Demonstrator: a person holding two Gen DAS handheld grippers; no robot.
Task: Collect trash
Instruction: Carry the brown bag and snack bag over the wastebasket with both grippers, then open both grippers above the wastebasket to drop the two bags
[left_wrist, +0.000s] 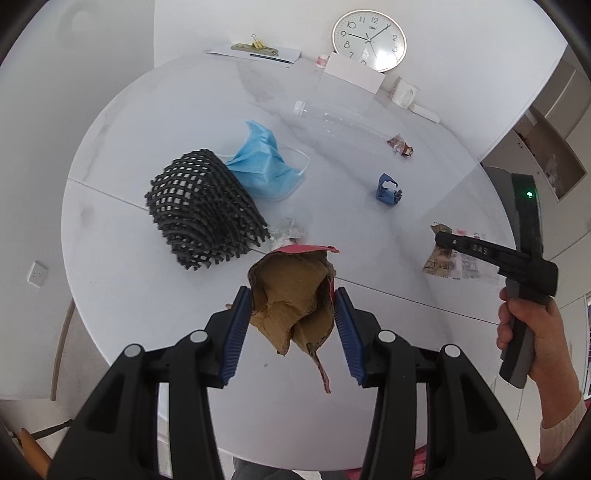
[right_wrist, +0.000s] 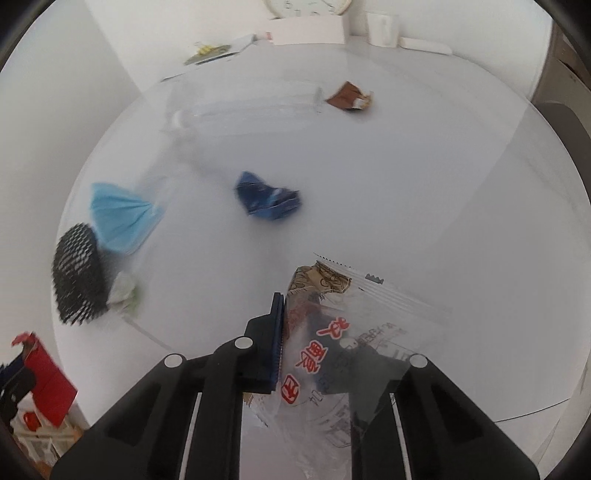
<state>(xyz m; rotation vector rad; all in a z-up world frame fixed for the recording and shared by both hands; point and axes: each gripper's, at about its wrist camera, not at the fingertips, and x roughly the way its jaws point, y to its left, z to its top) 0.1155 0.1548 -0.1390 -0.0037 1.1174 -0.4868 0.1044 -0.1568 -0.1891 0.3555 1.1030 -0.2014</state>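
Left gripper (left_wrist: 291, 321) has its jaws clamped on a crumpled cardboard box (left_wrist: 293, 295), held up over the worktop (left_wrist: 369, 229) near its 6 o'clock edge. Right gripper (right_wrist: 314, 332) is pinching a clear snack wrapper (right_wrist: 351, 332). Black mesh (left_wrist: 203, 210) and blue mask (left_wrist: 266, 162) sit around 10 o'clock, touching.
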